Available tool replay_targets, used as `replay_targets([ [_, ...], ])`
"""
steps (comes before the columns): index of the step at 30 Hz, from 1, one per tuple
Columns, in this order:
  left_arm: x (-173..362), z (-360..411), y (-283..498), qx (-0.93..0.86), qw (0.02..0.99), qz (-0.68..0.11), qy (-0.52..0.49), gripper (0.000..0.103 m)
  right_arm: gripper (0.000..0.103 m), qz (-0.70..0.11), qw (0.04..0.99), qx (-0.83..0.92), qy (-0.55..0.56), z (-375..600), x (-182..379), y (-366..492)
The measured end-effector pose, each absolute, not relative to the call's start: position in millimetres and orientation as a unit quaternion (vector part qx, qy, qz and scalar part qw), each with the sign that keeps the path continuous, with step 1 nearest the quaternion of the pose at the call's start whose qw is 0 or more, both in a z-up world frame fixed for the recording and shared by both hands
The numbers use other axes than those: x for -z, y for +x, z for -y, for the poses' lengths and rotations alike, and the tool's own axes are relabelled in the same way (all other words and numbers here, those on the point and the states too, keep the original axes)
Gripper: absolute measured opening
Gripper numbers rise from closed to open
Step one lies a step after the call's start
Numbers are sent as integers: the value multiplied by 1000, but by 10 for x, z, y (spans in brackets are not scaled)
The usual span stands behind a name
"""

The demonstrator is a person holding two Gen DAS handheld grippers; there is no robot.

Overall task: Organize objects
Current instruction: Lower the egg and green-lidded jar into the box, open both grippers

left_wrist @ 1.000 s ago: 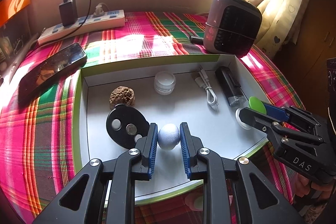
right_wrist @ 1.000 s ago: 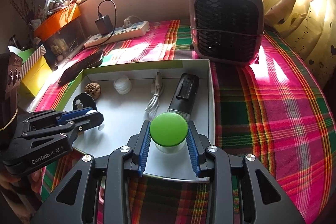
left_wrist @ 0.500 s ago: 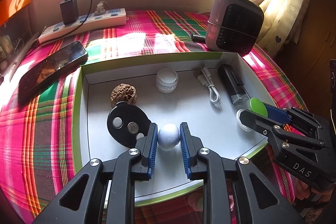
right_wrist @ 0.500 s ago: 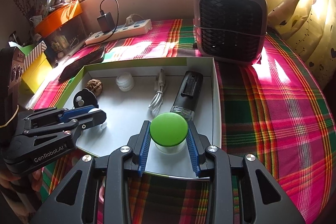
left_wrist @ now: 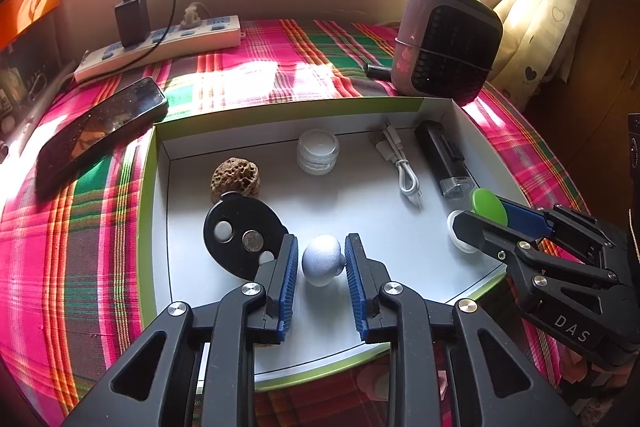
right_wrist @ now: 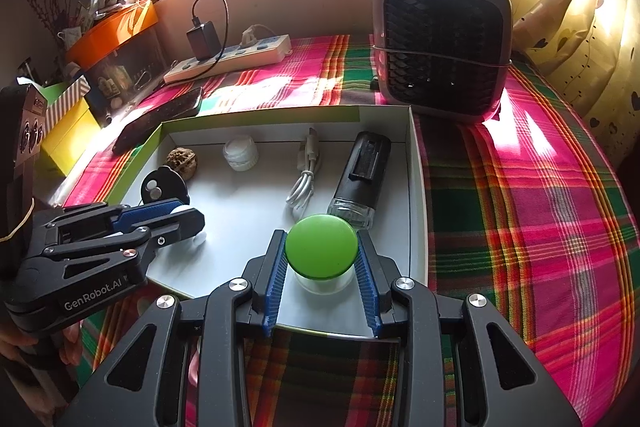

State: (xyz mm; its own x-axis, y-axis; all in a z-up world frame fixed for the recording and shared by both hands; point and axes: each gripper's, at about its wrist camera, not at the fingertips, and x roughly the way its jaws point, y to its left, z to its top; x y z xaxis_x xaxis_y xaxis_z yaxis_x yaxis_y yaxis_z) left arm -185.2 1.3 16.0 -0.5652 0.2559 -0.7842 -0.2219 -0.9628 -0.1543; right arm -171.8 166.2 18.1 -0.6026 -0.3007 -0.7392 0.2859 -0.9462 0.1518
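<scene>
A shallow white tray with a green rim lies on a plaid cloth. Near its front, a small grey-white ball rests on the tray floor between the blue pads of my left gripper. The jaws are opening, and a thin gap shows beside the ball. My right gripper is shut on a clear jar with a green lid at the tray's front right corner. Each gripper shows in the other's view: the left gripper and the right gripper.
The tray also holds a walnut, a black disc with round inserts, a small clear jar, a coiled white cable and a black stick-shaped device. Behind it lie a phone, a power strip and a small heater.
The left gripper's pads have parted slightly from the ball, which stays on the tray floor. The right gripper still holds the green-lidded jar in the same place.
</scene>
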Motion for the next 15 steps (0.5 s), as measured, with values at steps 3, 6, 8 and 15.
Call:
replay_targets([
  [3,-161,-15,-1850,-884,135,19,-446,24,35,10,163,895,414,-1666,-187,-1722],
  [6,-162,-17,-1850,-884,136,18,-446,25,35,8,162,895,415,-1667,-189,-1719],
  [8,-164,-22,-1850,-884,135,17,-446,28,35,8,161,895,415,-1667,-190,-1720],
  [15,-159,-20,-1839,-884,136,18,-446,34,35,5,158,895,416,-1662,-190,-1725],
])
